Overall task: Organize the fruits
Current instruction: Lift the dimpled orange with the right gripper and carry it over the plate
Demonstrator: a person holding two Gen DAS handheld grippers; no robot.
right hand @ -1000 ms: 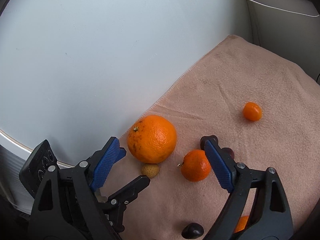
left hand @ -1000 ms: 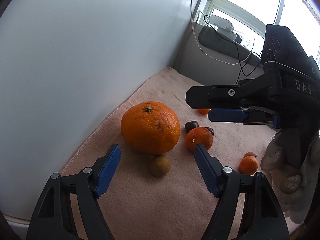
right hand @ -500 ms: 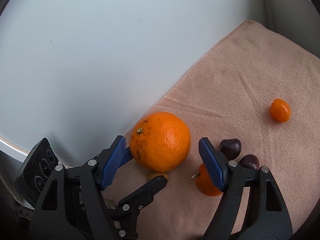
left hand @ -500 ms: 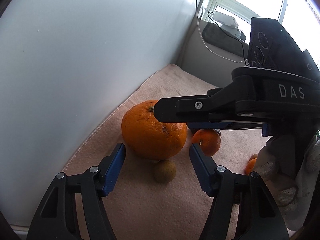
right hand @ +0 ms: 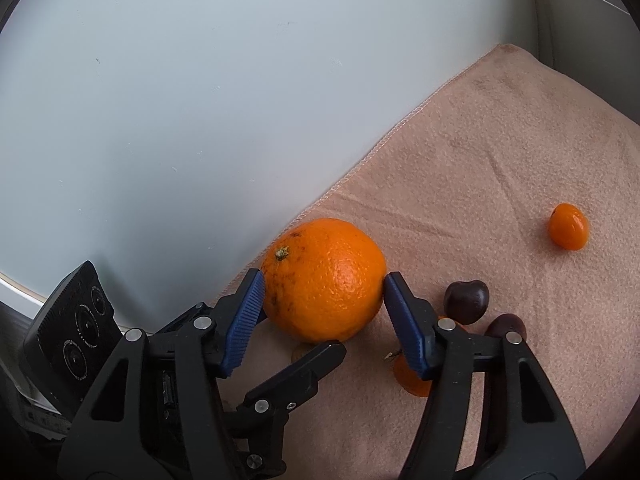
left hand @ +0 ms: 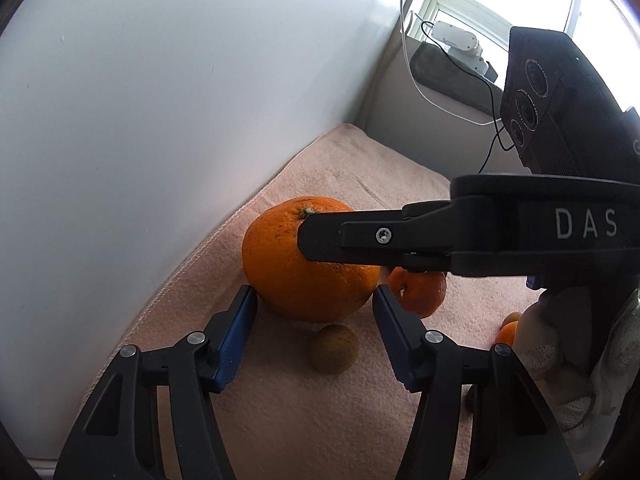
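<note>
large orange (right hand: 326,280): stem up, on towel | mandarin (left hand: 420,292): beside it | longan (left hand: 333,348): in front

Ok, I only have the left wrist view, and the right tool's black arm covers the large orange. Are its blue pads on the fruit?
Observer: The right tool is closing its jaws with the large round orange between the blue pads, right at its skin; firm contact I cannot confirm.
Operator: Anything hidden behind it?
Observer: Two dark red cherries lie on the pink cloth just right of the orange.
Operator: Further out?
Observer: One small orange kumquat-like fruit sits alone, far right on the cloth.
</note>
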